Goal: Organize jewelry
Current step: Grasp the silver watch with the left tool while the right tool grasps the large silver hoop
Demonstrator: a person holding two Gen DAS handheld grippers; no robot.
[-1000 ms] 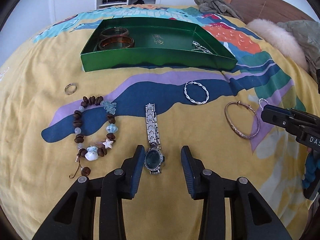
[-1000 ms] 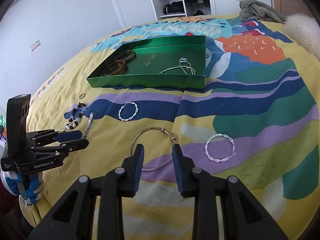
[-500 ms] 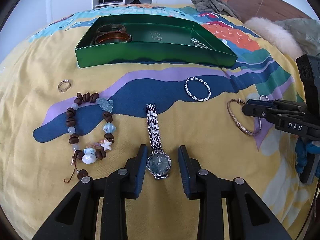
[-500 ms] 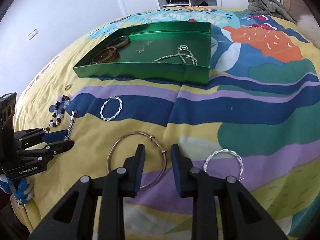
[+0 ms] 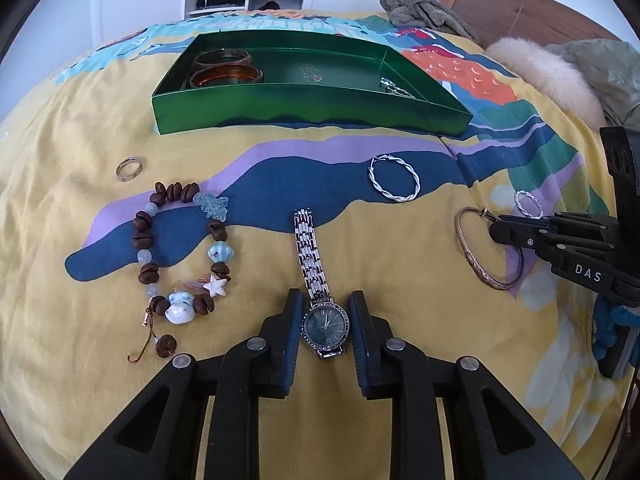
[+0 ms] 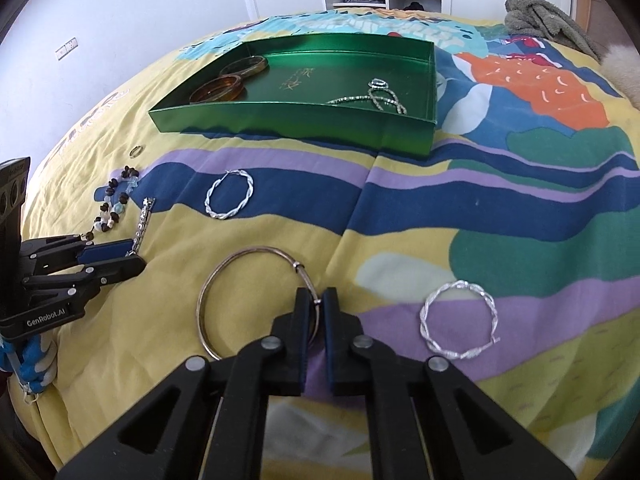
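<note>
A green tray [image 5: 304, 106] [image 6: 280, 124] sits on the bed and holds two amber bangles [image 5: 226, 74] and a silver chain [image 6: 376, 96]. My left gripper [image 5: 325, 304] is open, its jaws on either side of the silver watch's face [image 5: 325, 324]. My right gripper [image 6: 315, 300] is closed down on the rim of the thin metal bangle [image 6: 244, 264], which lies on the cover; it also shows in the left wrist view [image 5: 470, 256].
On the cover lie a brown bead bracelet [image 5: 180, 256], a small ring [image 5: 129, 168] and two twisted silver hoops [image 5: 394, 184] [image 6: 460, 324]. A grey cloth [image 5: 420, 12] and a fur trim [image 5: 548, 76] lie at the far right.
My left gripper moved forward so the watch face sits between its jaws. My right gripper moved down and closed on the metal bangle's rim.
</note>
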